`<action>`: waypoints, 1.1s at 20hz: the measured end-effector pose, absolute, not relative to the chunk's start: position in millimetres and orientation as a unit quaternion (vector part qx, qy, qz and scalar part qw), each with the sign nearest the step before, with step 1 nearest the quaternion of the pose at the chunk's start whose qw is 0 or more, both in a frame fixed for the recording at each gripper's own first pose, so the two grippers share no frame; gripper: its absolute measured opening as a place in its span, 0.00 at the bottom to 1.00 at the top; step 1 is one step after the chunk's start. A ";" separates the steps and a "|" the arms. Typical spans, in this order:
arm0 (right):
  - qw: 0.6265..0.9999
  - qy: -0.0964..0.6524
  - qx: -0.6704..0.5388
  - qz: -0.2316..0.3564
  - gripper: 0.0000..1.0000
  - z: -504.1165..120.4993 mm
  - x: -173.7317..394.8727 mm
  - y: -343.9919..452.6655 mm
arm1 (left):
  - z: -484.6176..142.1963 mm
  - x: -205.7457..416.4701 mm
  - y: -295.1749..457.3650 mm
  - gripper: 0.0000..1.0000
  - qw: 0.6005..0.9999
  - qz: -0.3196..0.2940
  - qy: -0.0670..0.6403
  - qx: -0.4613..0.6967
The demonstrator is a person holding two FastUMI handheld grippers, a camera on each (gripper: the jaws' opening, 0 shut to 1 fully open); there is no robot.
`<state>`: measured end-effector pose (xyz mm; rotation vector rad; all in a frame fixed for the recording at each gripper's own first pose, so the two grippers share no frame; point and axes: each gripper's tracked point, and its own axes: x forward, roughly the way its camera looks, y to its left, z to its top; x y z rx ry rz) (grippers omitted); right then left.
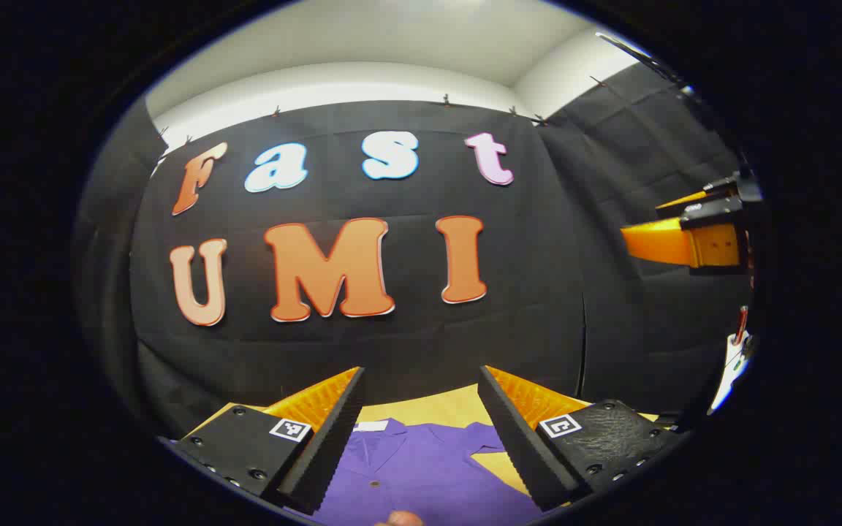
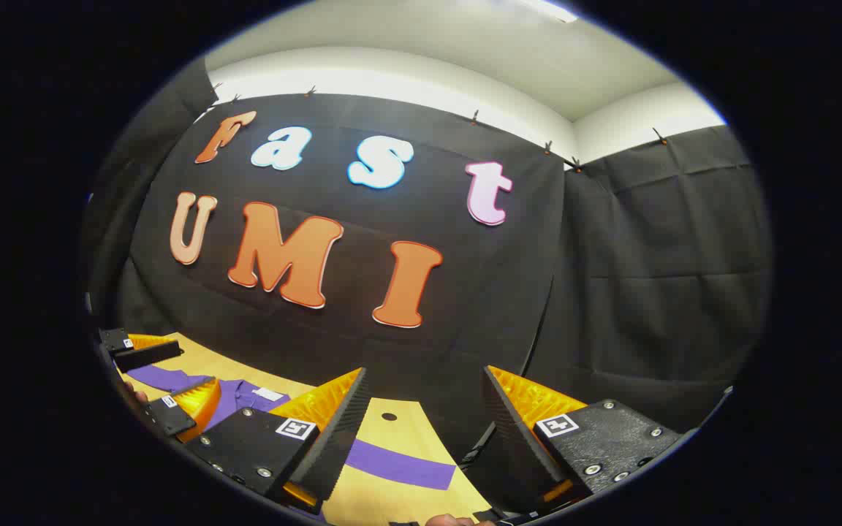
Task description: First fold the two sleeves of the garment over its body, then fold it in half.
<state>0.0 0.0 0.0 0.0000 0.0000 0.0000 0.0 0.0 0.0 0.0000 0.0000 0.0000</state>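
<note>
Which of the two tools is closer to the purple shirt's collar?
Left. The left tool hangs open right above the purple shirt's collar; the right tool is off to the side, over a stretched-out sleeve on the table.

No word or number could be made out on anything in the booth. Each finger of the left gripper [image 1: 421, 380] bore a small square black-and-white marker [image 1: 290, 429] on its outer block, one to either side of the spread jaws. The right gripper [image 2: 425, 380] carried the same kind of marker [image 2: 295, 428] on each finger, and these were coded patterns, not letters. A white label [image 1: 370, 425] sat at the collar of the purple shirt [image 1: 428, 467], between the left gripper's jaws, too small to read.
</note>
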 end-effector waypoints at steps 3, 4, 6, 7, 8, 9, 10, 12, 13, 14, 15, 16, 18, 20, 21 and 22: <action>1.000 -0.011 -0.008 0.020 0.94 20.8 -13.2 34.9 | 19.7 -15.2 60.2 1.00 1.000 0.022 -0.004 -0.002; 1.000 -0.012 -0.008 0.025 0.89 25.4 -15.5 44.6 | 25.0 -18.2 79.9 1.00 1.000 0.031 -0.003 -0.004; 0.999 -0.012 -0.009 0.035 0.94 32.1 -17.4 61.6 | 34.5 -28.5 115.5 1.00 0.999 0.047 0.001 -0.007; 0.999 -0.011 -0.008 0.039 0.94 35.4 -18.9 69.0 | 39.2 -33.6 131.1 1.00 0.999 0.052 0.002 -0.011; 0.999 -0.014 -0.004 0.047 0.99 39.0 -20.5 77.8 | 45.4 -39.3 146.6 1.00 0.998 0.059 0.003 -0.013; 0.998 -0.017 -0.001 0.055 0.94 44.5 -21.7 86.3 | 52.0 -46.0 161.6 0.98 0.998 0.066 0.002 -0.012; 0.998 -0.020 0.003 0.063 0.98 48.0 -22.5 95.3 | 57.7 -52.7 175.9 1.00 0.997 0.072 0.001 -0.012; 0.997 -0.015 0.007 0.076 0.94 46.8 -27.3 106.7 | 64.6 -64.7 200.3 0.97 0.996 0.084 0.004 -0.015; 0.997 -0.015 0.009 0.081 0.99 48.8 -29.1 113.6 | 68.9 -70.8 211.0 1.00 0.996 0.091 0.005 -0.017; 0.996 -0.015 0.012 0.087 0.99 49.9 -31.7 119.1 | 69.4 -76.5 219.4 1.00 0.995 0.099 0.007 -0.018; 0.995 -0.014 0.016 0.095 0.99 50.6 -35.1 124.8 | 71.0 -81.6 225.7 1.00 0.994 0.106 0.007 -0.019; 0.994 -0.014 0.020 0.105 0.99 49.9 -36.6 130.1 | 69.8 -86.4 230.9 1.00 0.993 0.115 0.009 -0.019; 0.992 -0.012 0.023 0.123 0.98 48.7 -40.0 139.8 | 69.0 -95.9 233.7 1.00 0.992 0.125 0.012 -0.019; 0.991 -0.008 0.030 0.132 0.99 44.0 -39.4 144.4 | 67.6 -101.6 231.0 1.00 0.991 0.131 0.008 -0.020; 0.991 -0.004 0.032 0.133 0.99 38.1 -38.5 145.6 | 66.2 -102.3 229.3 1.00 0.991 0.133 0.006 -0.024; 0.991 0.002 0.032 0.132 0.99 30.7 -36.6 144.3 | 63.5 -103.1 226.7 0.98 0.990 0.135 0.000 -0.027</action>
